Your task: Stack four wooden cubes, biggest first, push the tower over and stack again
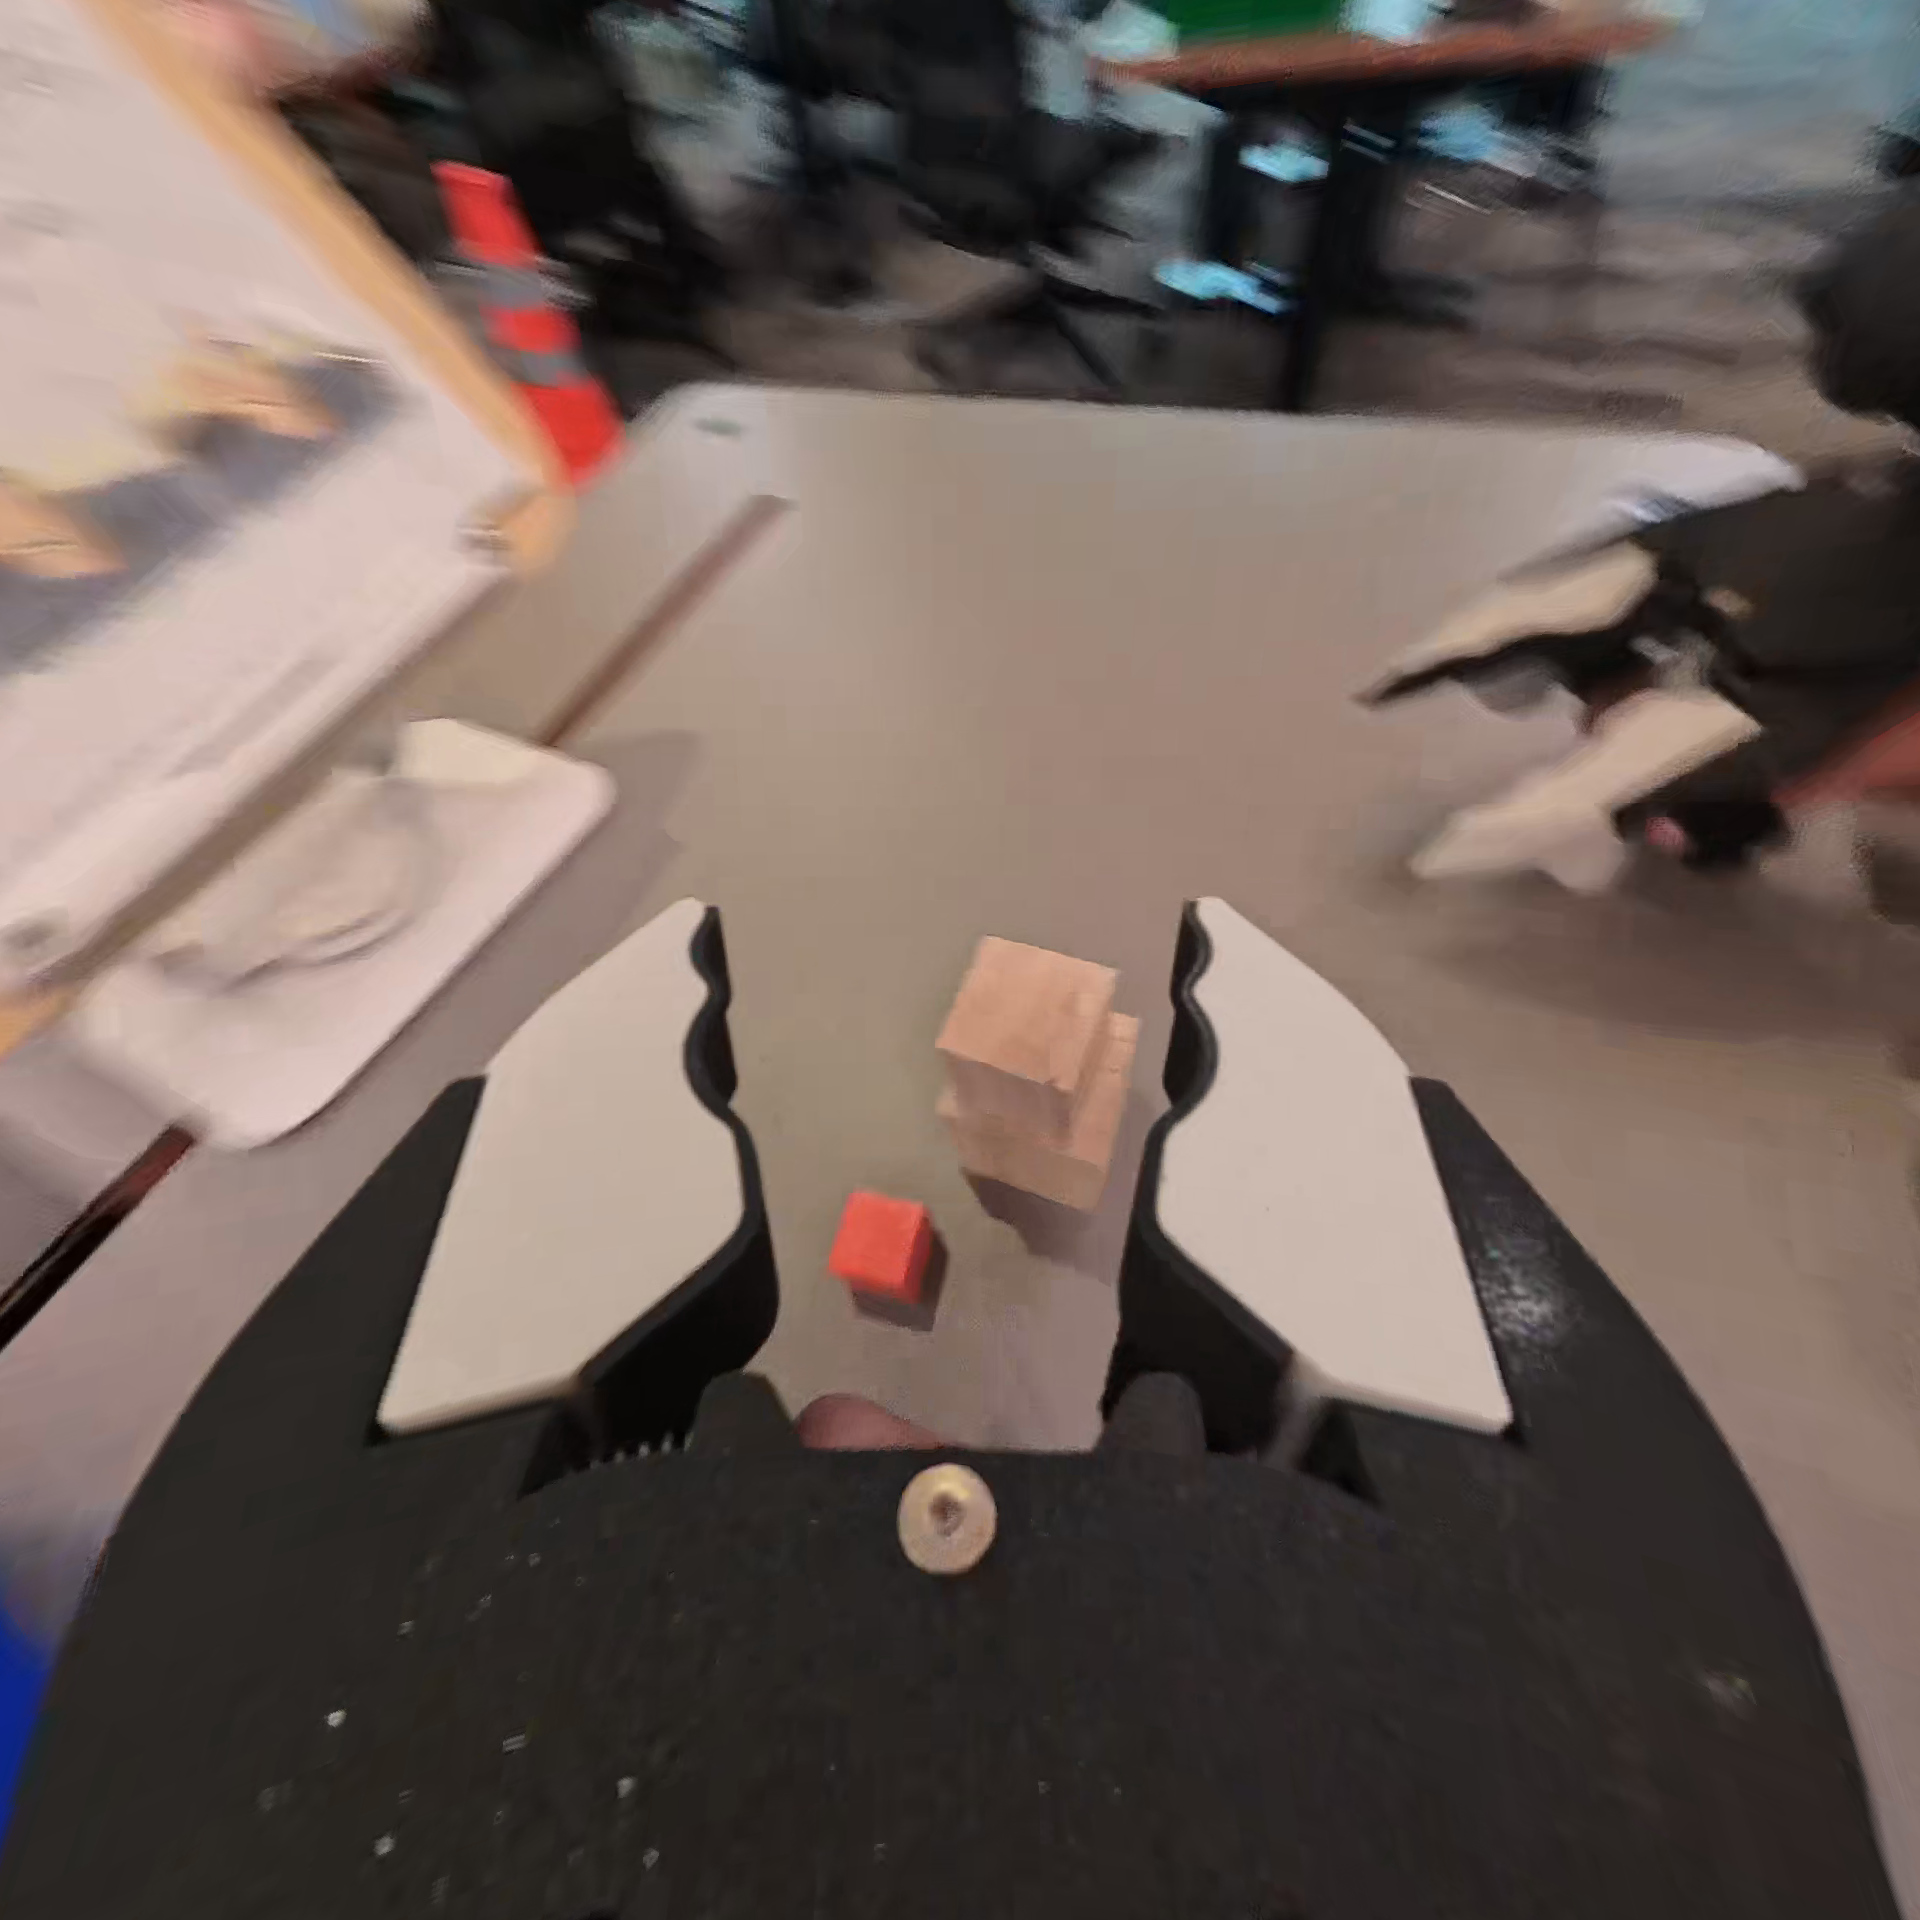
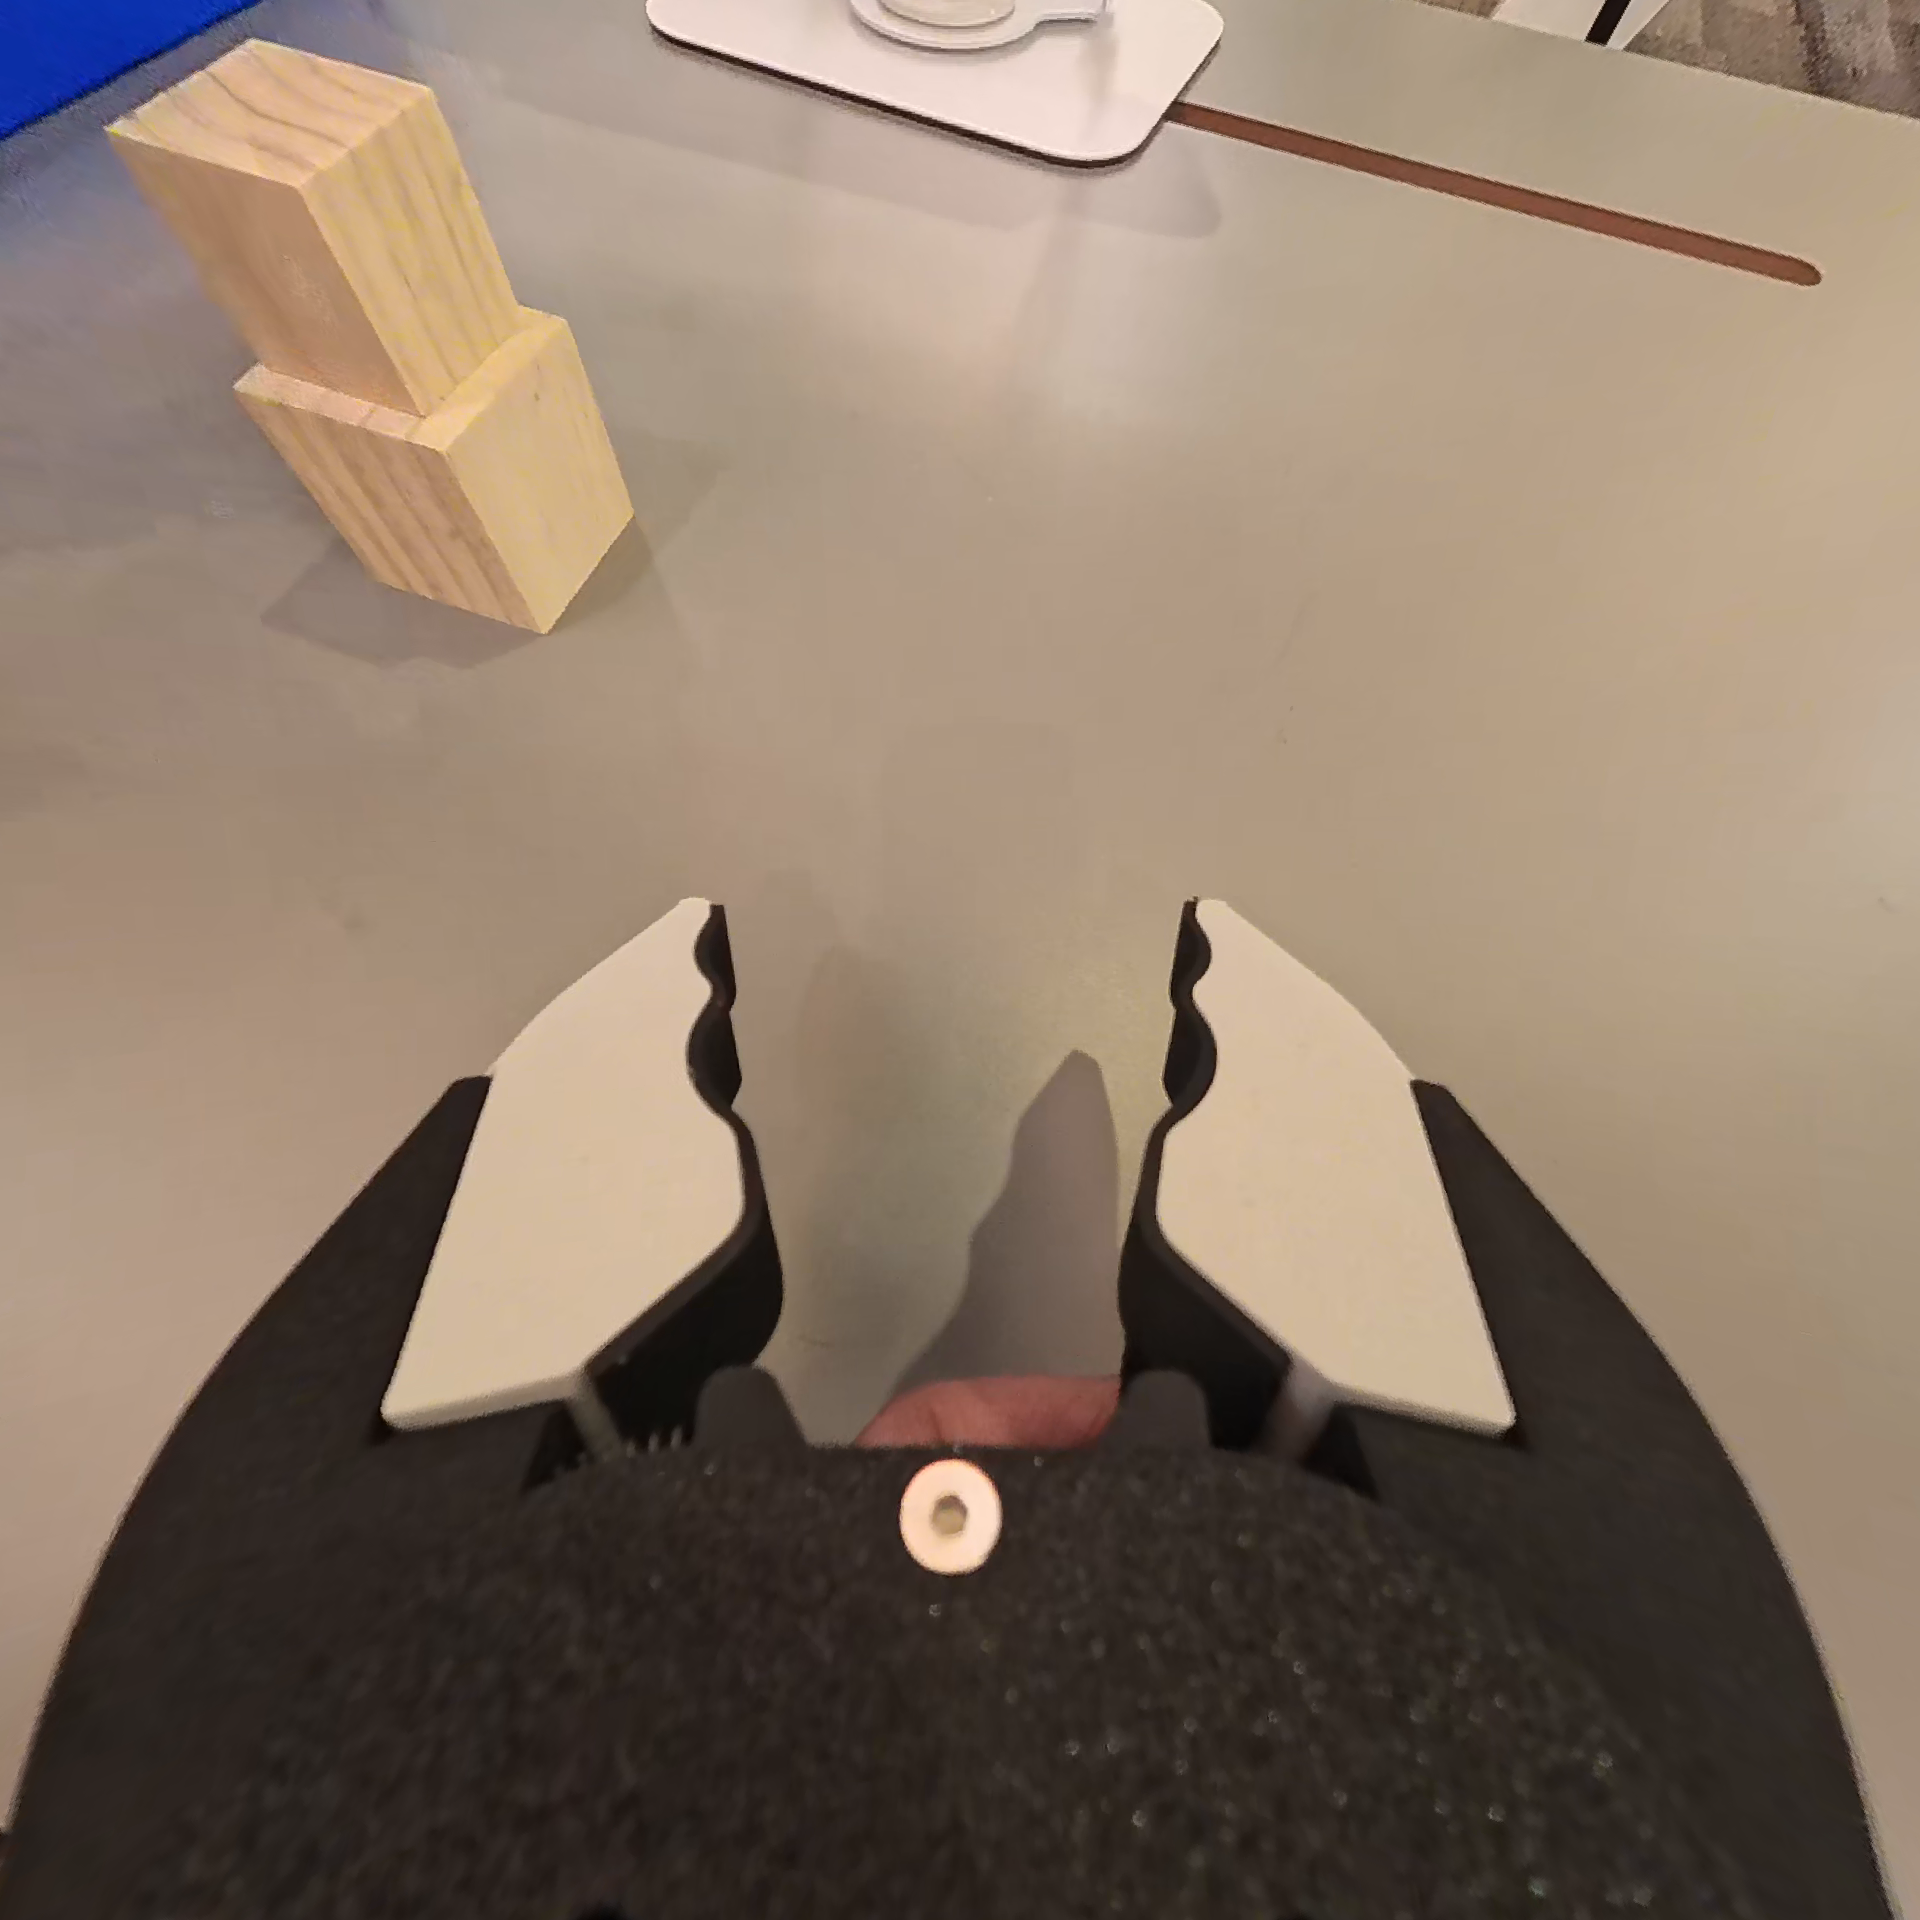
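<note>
Two plain wood cubes stand stacked on the grey table (image 2: 1039, 644). The lower cube (image 2: 457, 488) is pale, with visible straight grain and square edges. The upper cube (image 2: 312, 229) is slightly smaller, sits offset toward one corner of the lower one, and is turned a little against it. A third cube, the red cube (image 1: 881, 1242), is painted, is the smallest of the three, and rests on the table just beside the stack's base, apart from it. A fourth cube does not appear in either view.

The table surface is smooth and matte, with one narrow brown slot (image 2: 1507, 208). A flat white mat (image 2: 1091, 104) with rounded corners lies at its far side, bearing a clear round item that is cut off by the frame edge.

The left gripper (image 1: 951, 925) has black textured body panels and flat pale finger plates with wavy black inner edges. Its fingers are spread wide and hold nothing; the stack and red cube appear between them, lying beyond the tips. The left wrist view is motion-blurred.

The right gripper (image 2: 951, 925) is of the same build, fingers spread wide, empty, above bare table. The stack stands well to its left.
</note>
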`<state>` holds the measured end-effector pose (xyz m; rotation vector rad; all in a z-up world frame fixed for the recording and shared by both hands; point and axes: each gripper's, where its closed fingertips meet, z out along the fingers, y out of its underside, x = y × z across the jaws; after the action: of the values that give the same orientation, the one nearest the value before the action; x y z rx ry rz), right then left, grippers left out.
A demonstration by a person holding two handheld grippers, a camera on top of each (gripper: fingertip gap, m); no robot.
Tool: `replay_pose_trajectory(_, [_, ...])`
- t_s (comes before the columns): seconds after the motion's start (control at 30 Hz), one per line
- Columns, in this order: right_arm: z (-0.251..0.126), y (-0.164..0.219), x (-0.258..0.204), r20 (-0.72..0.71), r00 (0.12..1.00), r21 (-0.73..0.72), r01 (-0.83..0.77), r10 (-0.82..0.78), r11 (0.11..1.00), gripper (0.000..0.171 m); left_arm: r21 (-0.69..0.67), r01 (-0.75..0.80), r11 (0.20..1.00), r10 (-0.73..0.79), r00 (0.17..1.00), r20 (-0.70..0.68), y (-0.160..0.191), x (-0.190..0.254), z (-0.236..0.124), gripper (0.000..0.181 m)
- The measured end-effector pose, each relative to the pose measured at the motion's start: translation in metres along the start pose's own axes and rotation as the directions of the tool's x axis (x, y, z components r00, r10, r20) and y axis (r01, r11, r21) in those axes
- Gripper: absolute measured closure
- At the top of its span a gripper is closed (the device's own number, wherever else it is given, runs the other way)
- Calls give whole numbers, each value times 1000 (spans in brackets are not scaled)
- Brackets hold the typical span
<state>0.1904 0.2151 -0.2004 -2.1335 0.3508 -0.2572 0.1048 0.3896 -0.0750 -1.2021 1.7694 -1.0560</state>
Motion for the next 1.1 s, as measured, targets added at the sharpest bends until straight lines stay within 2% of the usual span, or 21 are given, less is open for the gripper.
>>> replay_pose_trajectory(0.07, [0, -1, -1, 3, 1000, 5, -3, 3, 1000, 90, 78, 70, 995, -87, 968, 236, 4, -7, -31, 98])
replay_pose_trajectory(0.1, [1, -1, -1, 4, 1000, 7, -4, 4, 1000, 90, 100, 108, 989, -137, 923, 359, 14, -10, -46, 98])
replay_pose_trajectory(0.17, [2, 0, -2, 7, 1000, 5, -7, 7, 1000, 90, 91, 179, 980, -197, 781, 593, 51, -10, -76, 100])
replay_pose_trajectory(0.2, [3, 1, -3, 9, 1000, 2, -6, 6, 1000, 90, 92, 218, 971, -223, 710, 668, 70, -5, -88, 102])
replay_pose_trajectory(0.3, [4, 3, -4, 7, 1000, -5, -1, 1, 1000, 90, 124, 330, 936, -309, 600, 738, 111, 22, -102, 100])
replay_pose_trajectory(0.4, [3, 4, -4, 5, 1000, -7, 4, -4, 1000, 90, 138, 375, 917, -339, 547, 766, 132, 36, -102, 101])
replay_pose_trajectory(0.5, [2, 3, -5, 3, 1000, -7, 7, -7, 1000, 90, 135, 415, 900, -375, 579, 724, 138, 48, -89, 102])
replay_pose_trajectory(0.6, [1, 2, -5, 1, 1000, -5, 12, -12, 1000, 90, 100, 404, 909, -361, 646, 673, 136, 52, -74, 103])
replay_pose_trajectory(0.73, [0, 1, -5, 6, 1000, 0, 10, -10, 1000, 91, -38, 295, 955, -223, 795, 565, 130, 42, -52, 108])
replay_pose_trajectory(0.8, [0, 1, -5, 10, 1000, -1, 11, -11, 1000, 91, -127, 290, 948, -205, 868, 453, 135, 34, -35, 109])
replay_pose_trajectory(0.93, [0, 1, -6, 14, 1000, -2, 12, -12, 1000, 91, -219, 350, 911, -287, 918, 274, 144, 10, -2, 104])
replay_pose_trajectory(1.03, [0, -1, -7, 17, 1000, 2, 11, -12, 1000, 91, -296, 209, 932, -168, 973, 158, 145, -5, 15, 105])
replay_pose_trajectory(1.1, [0, 0, -7, 19, 1000, 1, 12, -12, 1000, 92, -321, 124, 939, -112, 992, 58, 142, -9, 23, 112])
